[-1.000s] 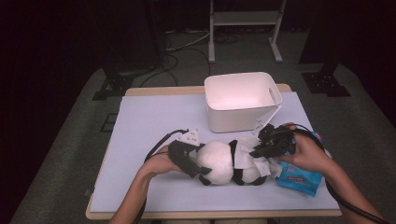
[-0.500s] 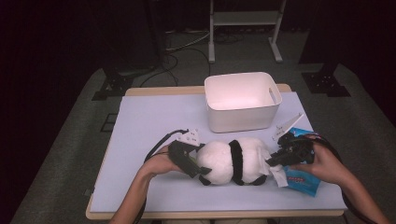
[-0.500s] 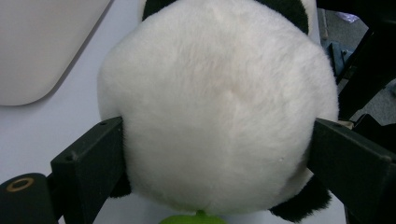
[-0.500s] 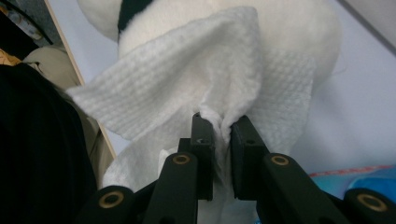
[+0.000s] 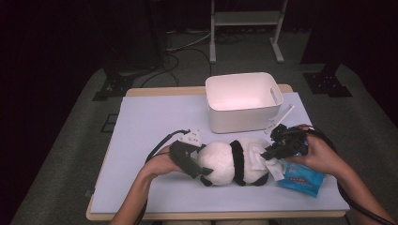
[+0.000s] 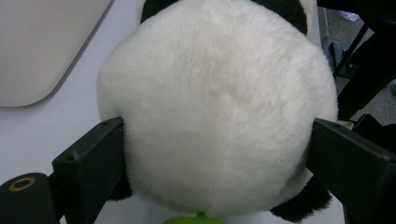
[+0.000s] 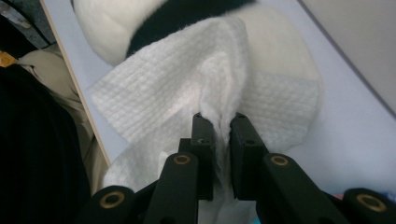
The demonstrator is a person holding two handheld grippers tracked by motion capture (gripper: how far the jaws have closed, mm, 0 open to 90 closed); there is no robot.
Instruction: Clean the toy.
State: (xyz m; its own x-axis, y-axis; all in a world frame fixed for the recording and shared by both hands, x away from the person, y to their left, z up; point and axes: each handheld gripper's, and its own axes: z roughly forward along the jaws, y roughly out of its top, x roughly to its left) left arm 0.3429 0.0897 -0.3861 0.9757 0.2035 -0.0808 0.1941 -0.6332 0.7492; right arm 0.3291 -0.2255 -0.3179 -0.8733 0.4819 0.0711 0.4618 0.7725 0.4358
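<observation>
High view: the person's left forearm comes in from the bottom edge and angles right, its hand setting the left gripper (image 5: 199, 161) against the rounded end of a panda plush toy (image 5: 232, 162) that lies on its side at the near middle of the table (image 5: 155, 122). The right hand (image 5: 324, 154) reaches leftwards, its right gripper (image 5: 270, 152) pinching a white wet wipe (image 5: 258, 157) draped over the toy's other end, just above a blue wipes packet (image 5: 300, 180). Behind them stands a white plastic bin (image 5: 244, 101), its pale inside bare. Left gripper view: both jaws are spread wide and press the white fur of the panda plush toy (image 6: 224, 102) from either side. Right gripper view: the jaws are almost closed, clamping a bunched fold of the wet wipe (image 7: 205, 88), which spreads across the toy's white-and-black body.
</observation>
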